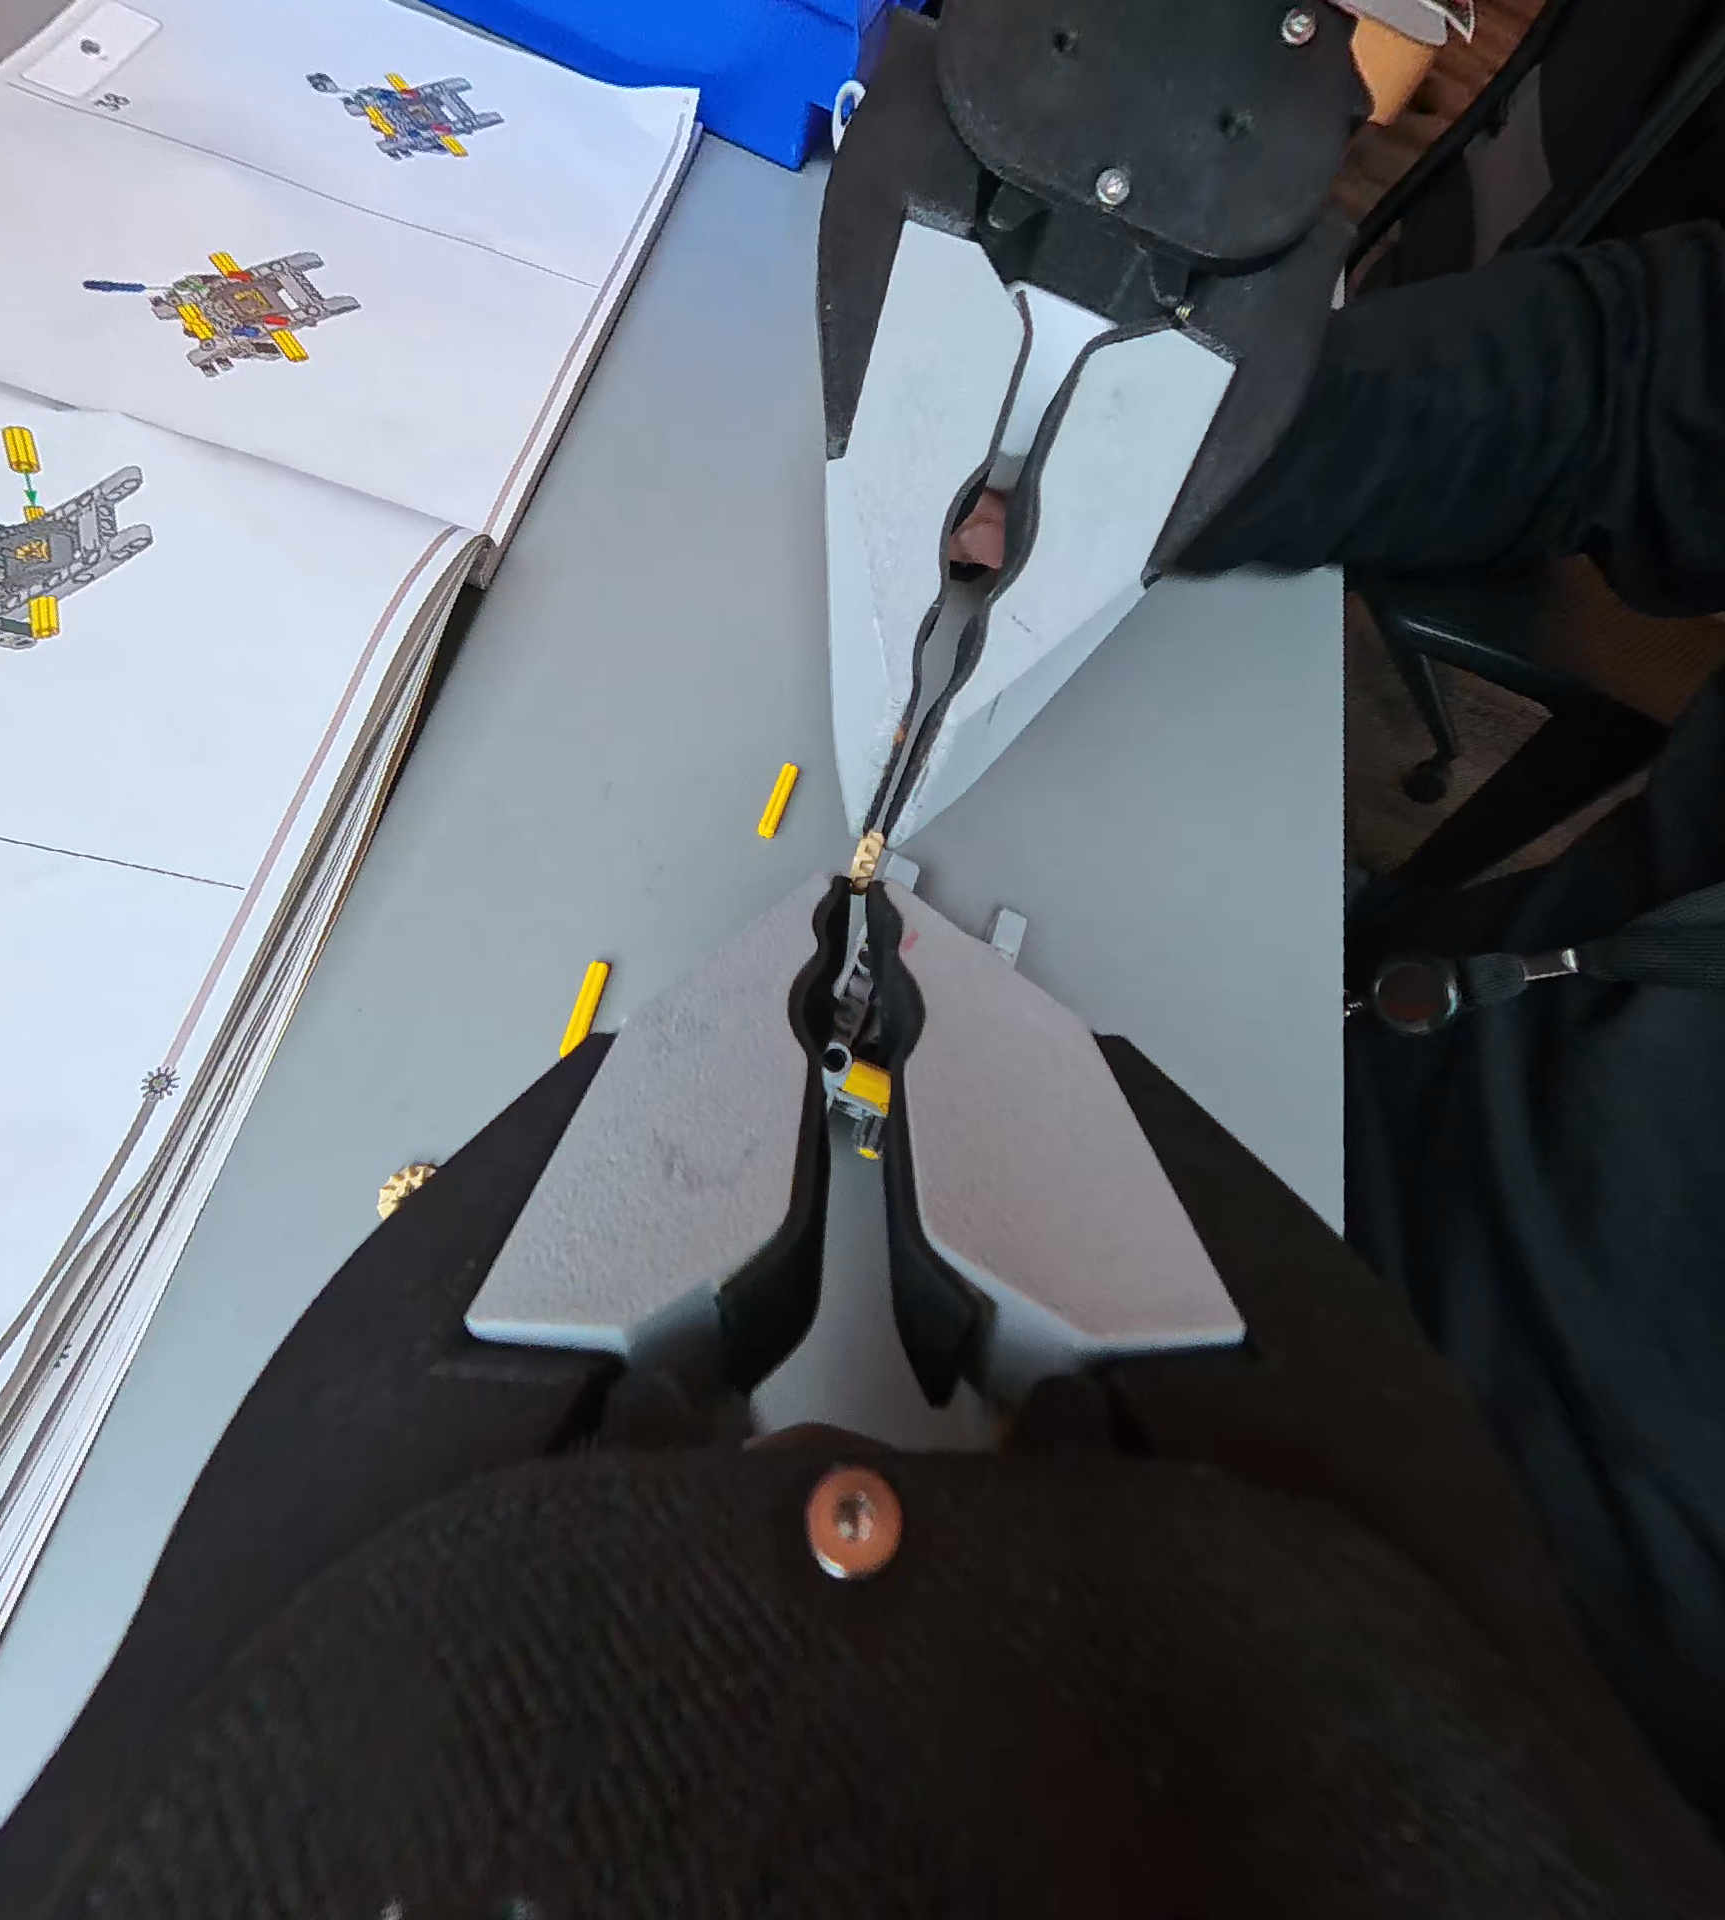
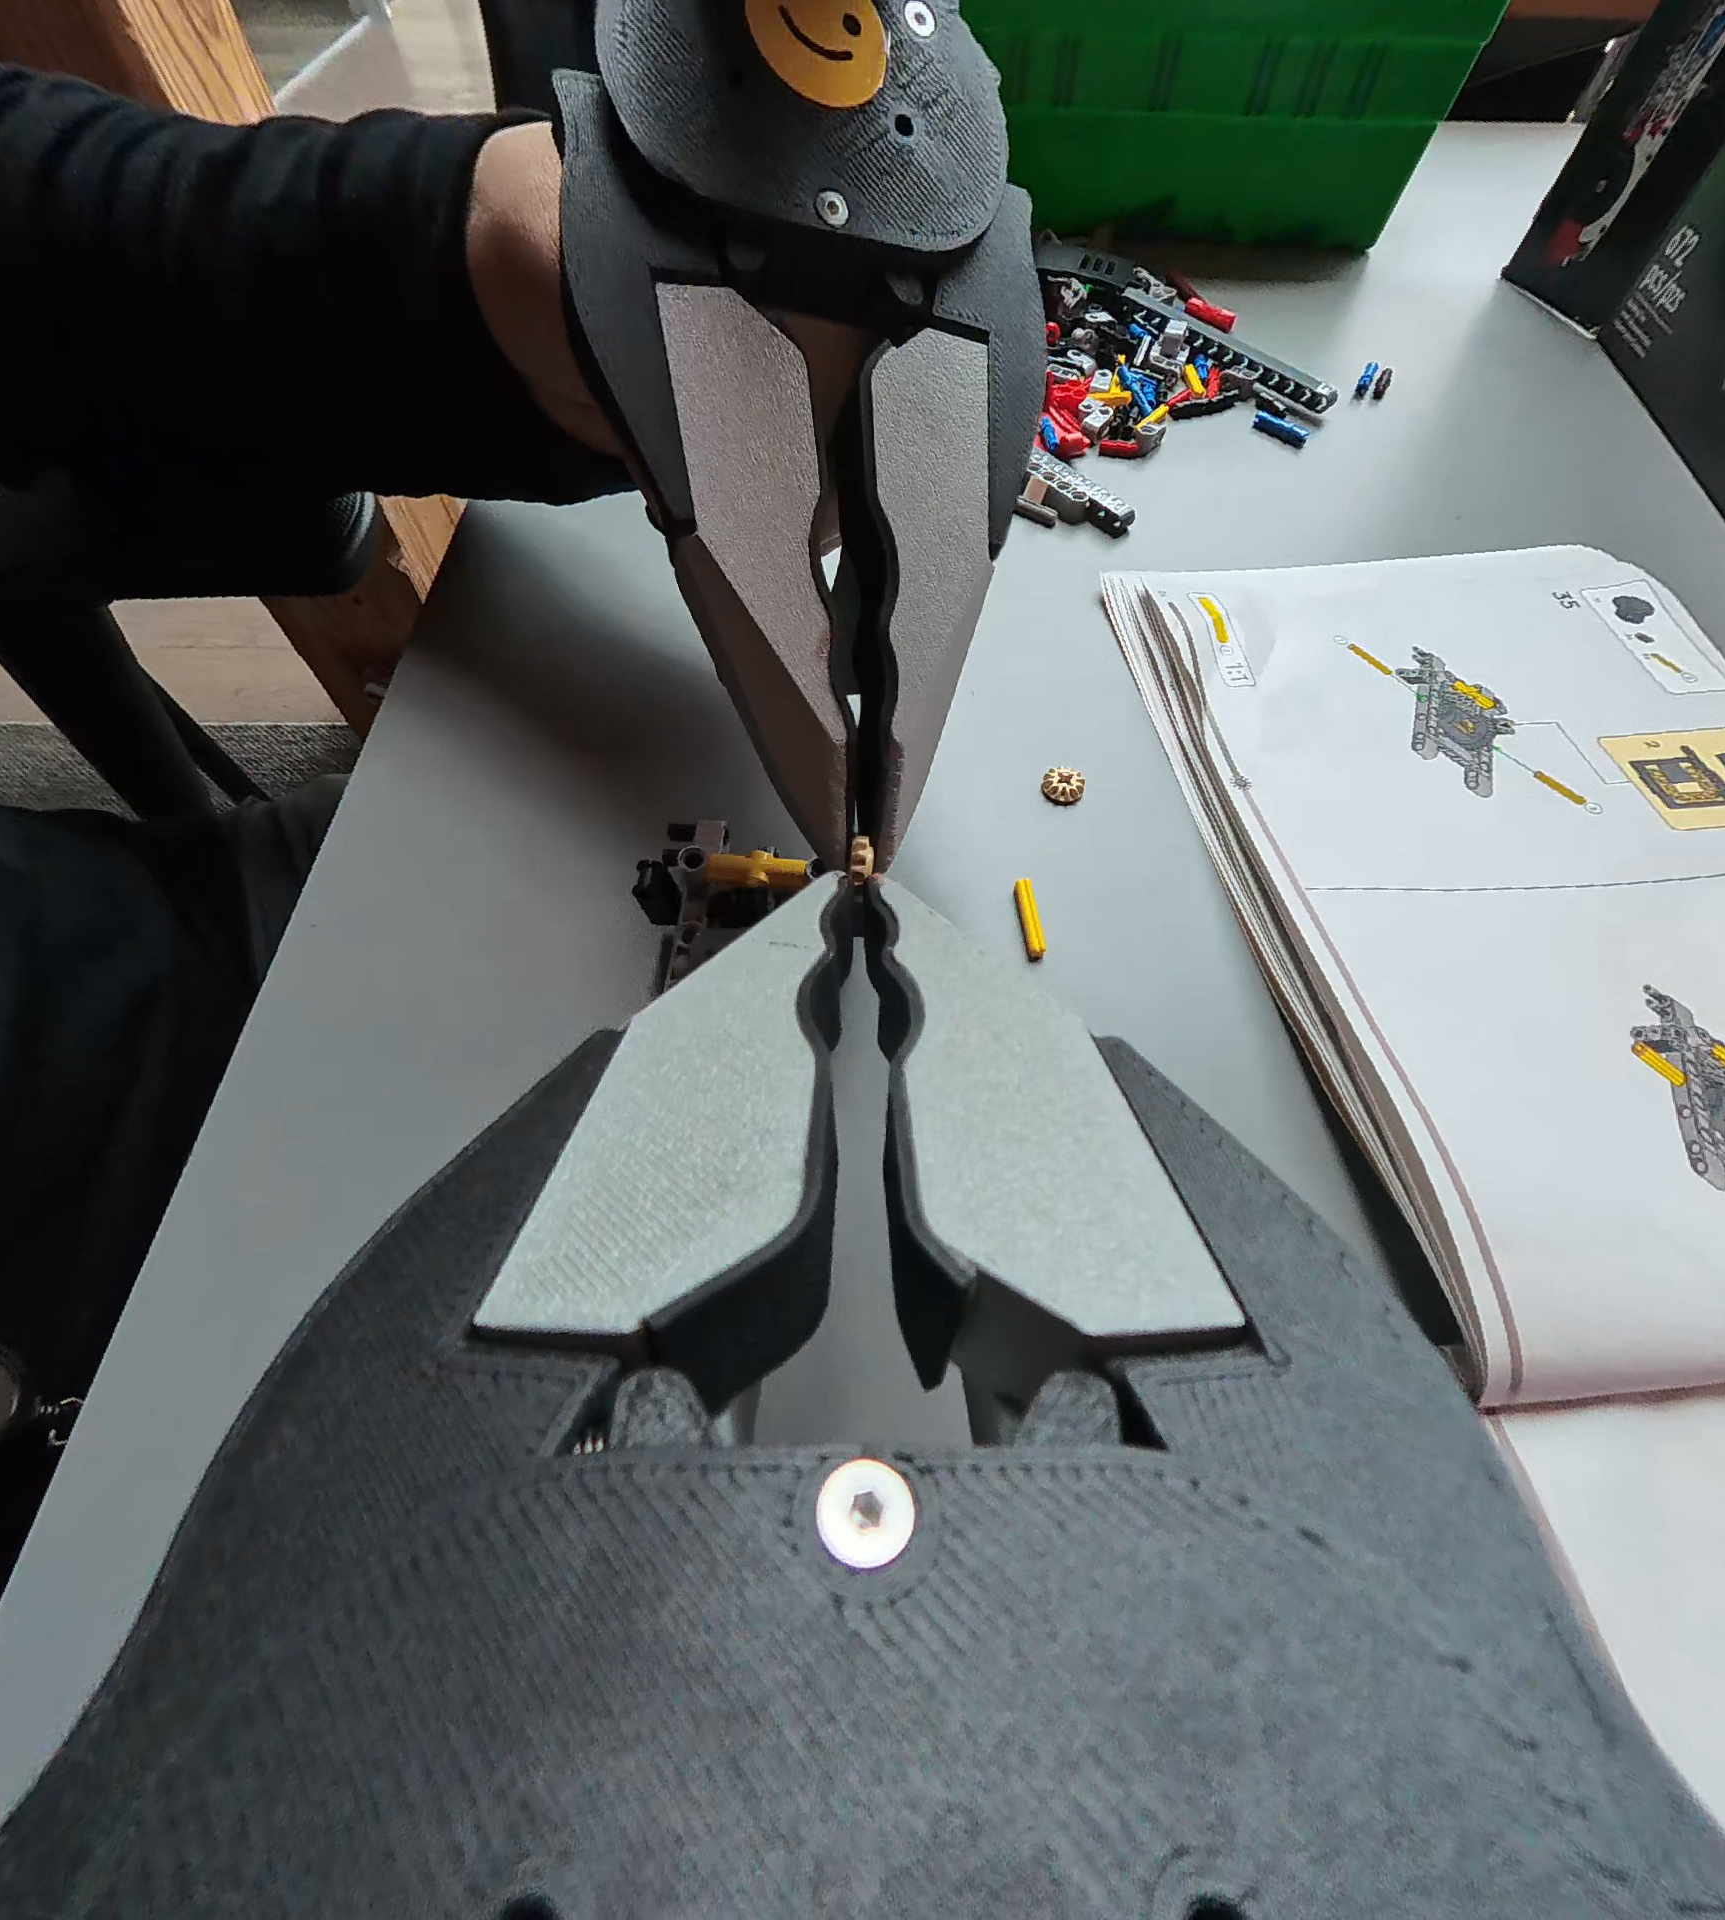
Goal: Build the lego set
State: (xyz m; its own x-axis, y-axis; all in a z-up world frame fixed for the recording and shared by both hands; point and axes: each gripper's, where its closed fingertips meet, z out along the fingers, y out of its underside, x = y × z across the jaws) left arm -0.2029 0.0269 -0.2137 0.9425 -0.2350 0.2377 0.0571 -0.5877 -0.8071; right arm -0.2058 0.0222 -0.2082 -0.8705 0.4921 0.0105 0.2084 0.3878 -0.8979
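Lego gear [image 1: 868, 858], tan, is being pinched mid-frame between the closed right gripper [image 2: 860, 883] and closed left gripper [image 1: 853, 883], apparently handing it over.

tan gear [image 1: 868, 858], yellow axles [image 1: 778, 800], green bin [image 2: 1222, 125]

Matt grey table [image 2: 1201, 540], paper booklet [image 2: 1564, 935]

tan gear [image 2: 861, 858] | upright on edge, mid-air | beside grey-yellow assembly [image 2: 723, 883] on table
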